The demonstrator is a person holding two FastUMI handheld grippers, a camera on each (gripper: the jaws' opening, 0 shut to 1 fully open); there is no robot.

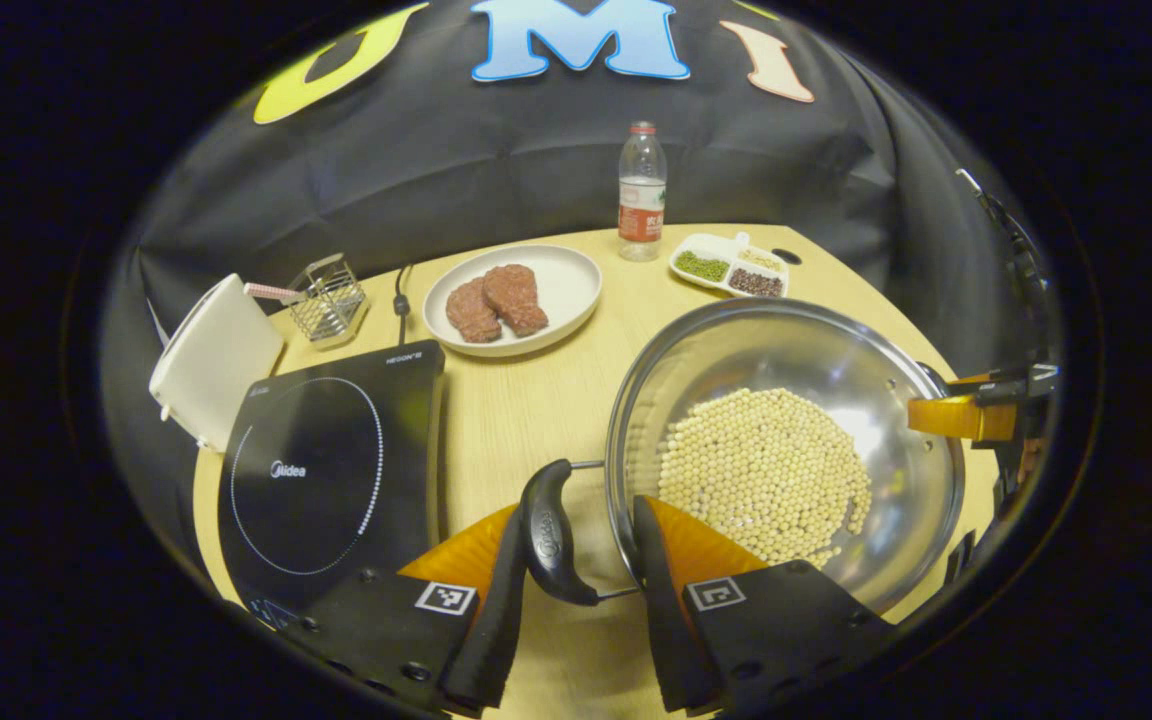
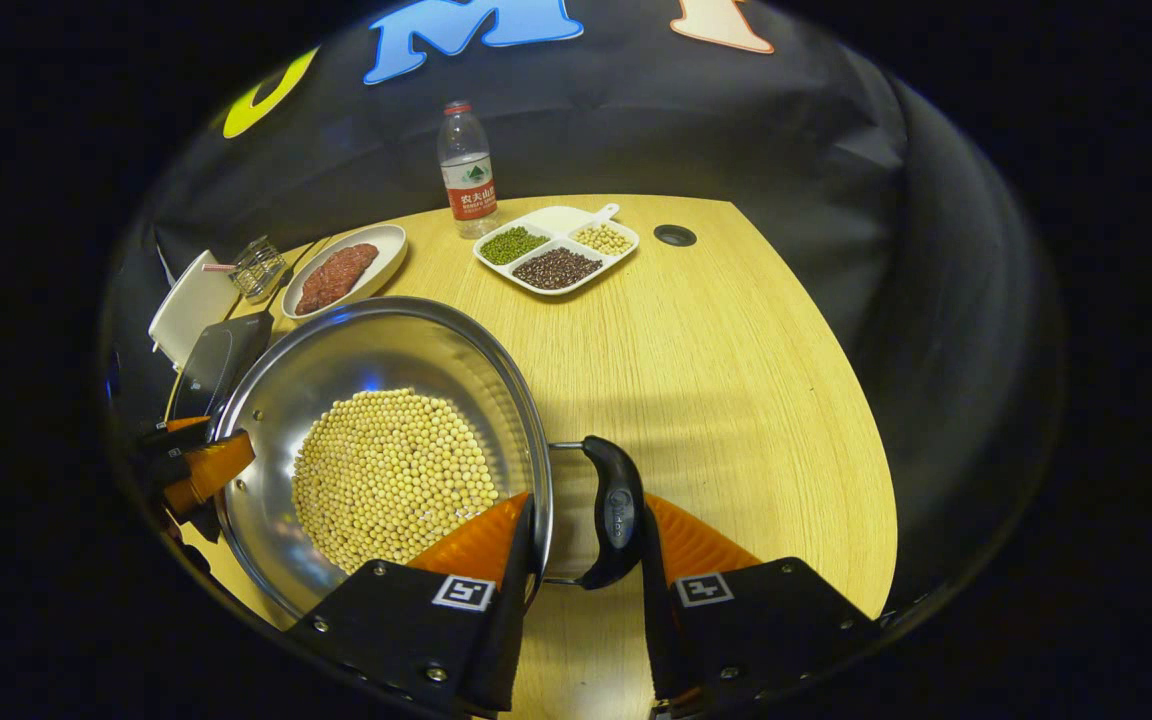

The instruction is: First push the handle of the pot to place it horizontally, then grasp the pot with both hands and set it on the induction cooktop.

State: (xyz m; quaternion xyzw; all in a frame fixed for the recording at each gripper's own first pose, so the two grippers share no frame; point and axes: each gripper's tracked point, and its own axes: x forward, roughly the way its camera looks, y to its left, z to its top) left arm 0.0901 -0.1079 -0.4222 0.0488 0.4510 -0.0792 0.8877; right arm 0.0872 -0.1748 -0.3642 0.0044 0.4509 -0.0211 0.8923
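A steel pot [image 1: 766, 345] holding soybeans [image 1: 766, 475] sits on the wooden table, right of the black induction cooktop [image 1: 326, 470]. In the left gripper view my left gripper [image 1: 579, 510] clamps the pot's left side: one finger lies against the outside of the black handle [image 1: 548, 530], the other inside the rim. In the right gripper view my right gripper [image 2: 588, 500] holds the opposite handle [image 2: 618, 510] the same way, with the pot [image 2: 386, 345] to its left. Each gripper also appears across the pot in the other's view. The cooktop [image 2: 216, 365] is half hidden behind the pot.
Behind the pot stand a white plate [image 1: 561, 285] with two meat patties, a water bottle [image 1: 642, 195] and a divided dish [image 1: 731, 265] of beans. A wire basket [image 1: 328, 300] and a white box [image 1: 216, 360] sit behind the cooktop. Bare table [image 2: 736, 380] lies right of the pot.
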